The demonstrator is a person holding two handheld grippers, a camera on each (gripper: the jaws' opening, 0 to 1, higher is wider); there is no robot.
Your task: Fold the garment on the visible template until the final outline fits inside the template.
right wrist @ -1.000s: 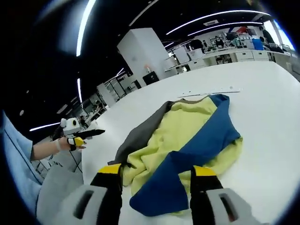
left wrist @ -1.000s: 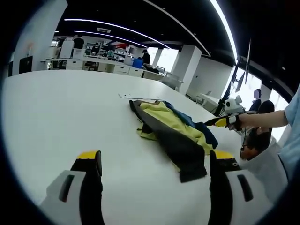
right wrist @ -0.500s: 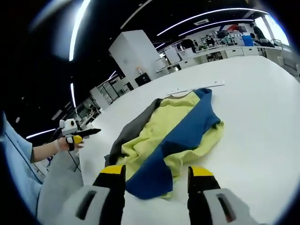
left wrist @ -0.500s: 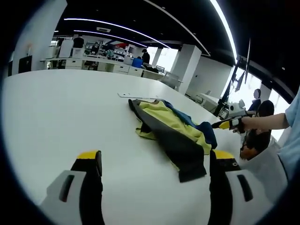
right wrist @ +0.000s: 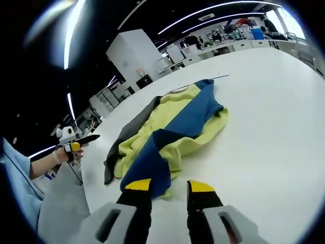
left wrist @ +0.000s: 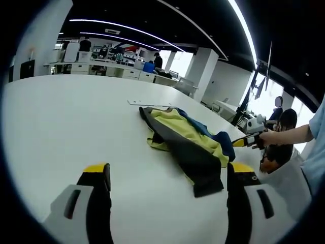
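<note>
Yellow, blue, dark-grey garment (right wrist: 172, 124)

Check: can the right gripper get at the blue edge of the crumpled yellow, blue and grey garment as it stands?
Probably yes. The right gripper hangs with jaws apart just short of the blue edge of the crumpled yellow, blue and grey garment. Only bare white table lies around it; nothing blocks the way.

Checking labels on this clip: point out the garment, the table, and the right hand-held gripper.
garment (right wrist: 189, 114), right gripper view, on its blue panel.
table (left wrist: 66, 117), left gripper view, on bare white top.
right hand-held gripper (right wrist: 169, 185), right gripper view, between its yellow-tipped jaws.
</note>
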